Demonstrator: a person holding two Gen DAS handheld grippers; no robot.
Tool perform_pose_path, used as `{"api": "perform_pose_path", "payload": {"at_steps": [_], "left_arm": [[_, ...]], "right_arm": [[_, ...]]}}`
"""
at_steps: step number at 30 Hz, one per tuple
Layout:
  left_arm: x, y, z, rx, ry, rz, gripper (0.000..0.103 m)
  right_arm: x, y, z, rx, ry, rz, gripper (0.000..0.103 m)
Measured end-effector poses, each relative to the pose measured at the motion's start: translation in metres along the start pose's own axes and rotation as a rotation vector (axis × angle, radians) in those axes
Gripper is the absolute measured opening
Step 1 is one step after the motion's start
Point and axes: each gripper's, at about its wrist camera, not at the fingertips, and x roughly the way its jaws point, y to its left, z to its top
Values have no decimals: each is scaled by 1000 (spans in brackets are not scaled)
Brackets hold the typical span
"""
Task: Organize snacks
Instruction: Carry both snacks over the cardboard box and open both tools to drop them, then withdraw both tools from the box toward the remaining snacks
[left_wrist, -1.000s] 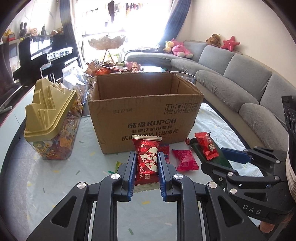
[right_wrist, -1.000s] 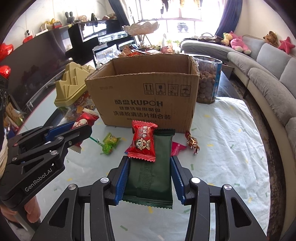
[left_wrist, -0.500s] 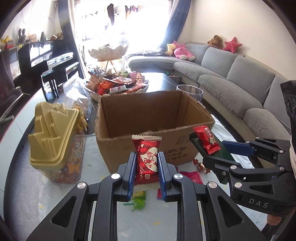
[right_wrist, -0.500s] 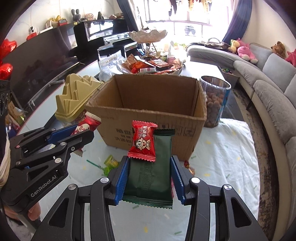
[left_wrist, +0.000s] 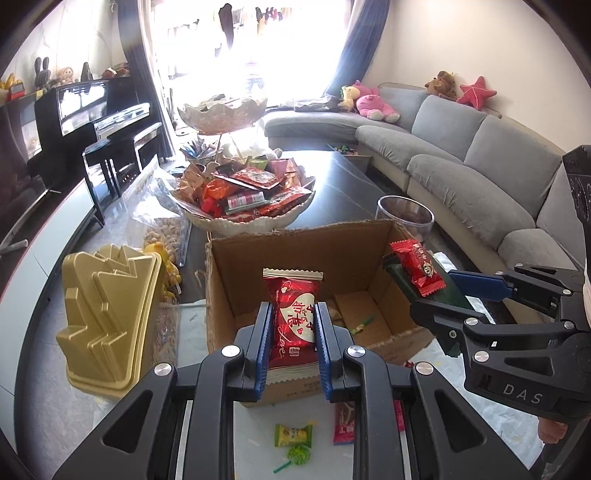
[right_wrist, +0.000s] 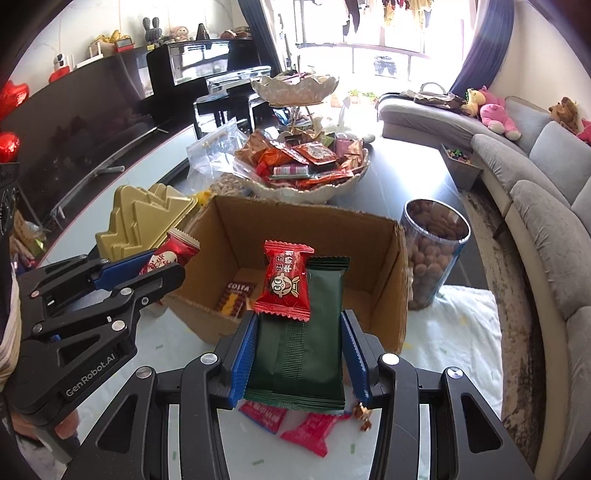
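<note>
— Carrying both loads over the open brown cardboard box (left_wrist: 295, 258)?
— Yes — left gripper (left_wrist: 293, 334) clamps a red heart-printed packet (left_wrist: 295, 317), right gripper (right_wrist: 297, 354) a dark green wrapper (right_wrist: 303, 347) plus red candy (right_wrist: 286, 277). Next: release inside.

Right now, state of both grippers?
Left gripper: shut on a red heart packet.
Right gripper: shut on a green packet, with a small red packet on top.

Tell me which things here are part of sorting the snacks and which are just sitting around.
Part of the job: the left gripper shut on a red heart packet; the right gripper holding a green packet with a red candy on it; the cardboard box.

Just around: gold-lidded jar, nut canister, snack bowl, sofa.
</note>
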Motion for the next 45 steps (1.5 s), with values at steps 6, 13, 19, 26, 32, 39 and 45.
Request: {"api": "perform_pose_path", "payload": {"at_steps": [6,13,19,26,32,39,45], "left_arm": [[22,5,16,7,19,16,23],[21,10,17,-1,-12,52,47],[1,5,0,-2,-35,31,49],[-26,-6,-23,11,-62,18,54],[-51,-10,-45,15,-98,52,58],[-68,-4,-73,1,-101,67,58],[-72,-5,-100,-24,-77,58,59]], "right_arm": [[17,-7,18,8,7,-11,46],[29,-14,28,11,-20,-49,65],[15,-14,15,19,-54,-64,65],[-8,-9,-11,29,-91,-55,65],[-20,-4,-35,48,-98,-40,65],[-25,10,-63,50,-99,-40,65],[-27,17,-92,89,-83,-33,65]]}}
